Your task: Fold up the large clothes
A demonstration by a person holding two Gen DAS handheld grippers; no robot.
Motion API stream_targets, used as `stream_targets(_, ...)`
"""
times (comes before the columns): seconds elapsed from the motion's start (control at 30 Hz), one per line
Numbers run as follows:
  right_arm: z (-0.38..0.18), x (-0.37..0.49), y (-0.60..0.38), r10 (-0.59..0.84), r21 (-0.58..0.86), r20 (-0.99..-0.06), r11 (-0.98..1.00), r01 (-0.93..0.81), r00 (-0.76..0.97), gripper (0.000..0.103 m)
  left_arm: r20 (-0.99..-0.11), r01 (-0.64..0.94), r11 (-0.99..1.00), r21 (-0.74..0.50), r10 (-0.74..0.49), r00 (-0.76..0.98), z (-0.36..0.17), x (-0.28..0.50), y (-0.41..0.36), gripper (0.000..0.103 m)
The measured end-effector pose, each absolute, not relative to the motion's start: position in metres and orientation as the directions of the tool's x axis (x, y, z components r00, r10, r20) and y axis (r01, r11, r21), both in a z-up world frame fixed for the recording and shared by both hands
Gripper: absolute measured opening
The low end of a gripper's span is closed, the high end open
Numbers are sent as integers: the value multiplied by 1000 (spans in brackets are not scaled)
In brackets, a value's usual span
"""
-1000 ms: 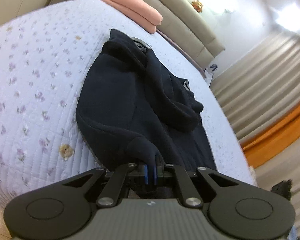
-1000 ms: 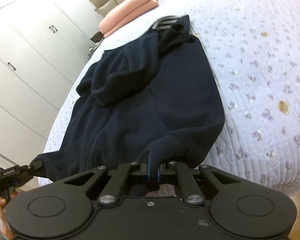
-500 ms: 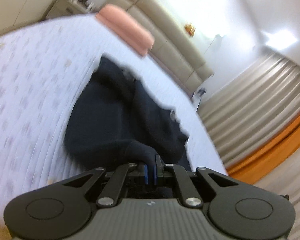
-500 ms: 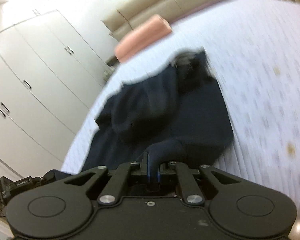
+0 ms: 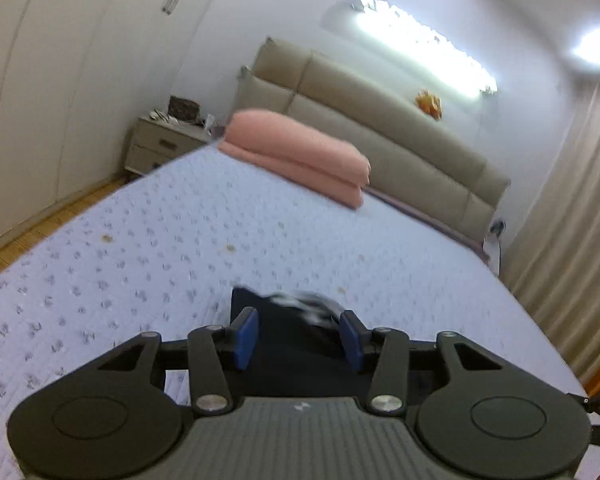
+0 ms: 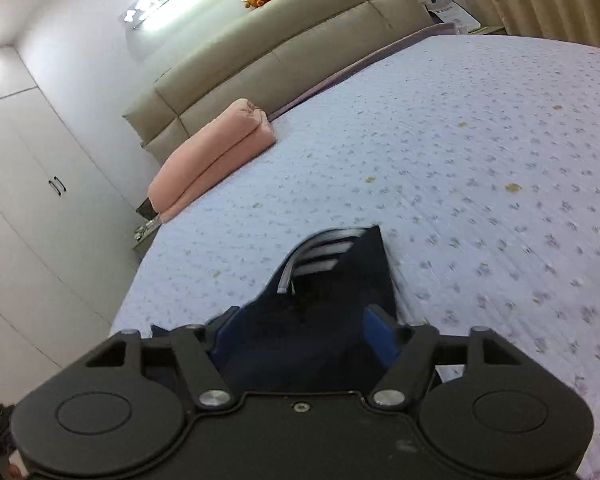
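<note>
Both your tools are opening: the left tool point(image 5: 298, 334) and right tool point(image 6: 304, 334) no longer pinch the navy garment point(image 6: 332, 280), which now lies below them on the floral bed point(image 6: 480, 140); this fold is laid.

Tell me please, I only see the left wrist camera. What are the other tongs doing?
Observer: The right tongs are opening, with the dark garment lying between their pads.
Operator: Does it have any pattern? Mine is all blurry.
Observer: Yes, the right view shows grey and white stripes at its far edge.
Operator: What's that tiny thing beside the bed, near the curtains?
Observer: A white paper bag with dark handles, plain to see in the right view.
</note>
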State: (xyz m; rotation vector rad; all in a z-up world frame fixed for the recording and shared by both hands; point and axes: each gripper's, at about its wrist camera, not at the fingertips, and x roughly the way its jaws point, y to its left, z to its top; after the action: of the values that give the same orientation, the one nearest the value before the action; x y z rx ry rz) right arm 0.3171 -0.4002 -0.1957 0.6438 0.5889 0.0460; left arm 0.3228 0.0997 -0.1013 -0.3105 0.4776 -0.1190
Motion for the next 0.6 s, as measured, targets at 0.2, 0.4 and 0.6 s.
stream_targets(0.2,-215,294,-392,141,408,-582,902,138,801,81,-515,91,956,-279,-229,826,-122,316,103,49)
stream_targets(0.4,-221,344,-385,100,310,-575,945,104,812,81,-526,113,965,-235,-224,820,-134,343,101,49)
stream_targets(0.6,-252,401,-385,104,280,-626,955,98,773,81,-564,59,983,-174,-149,813,-164,395,104,49)
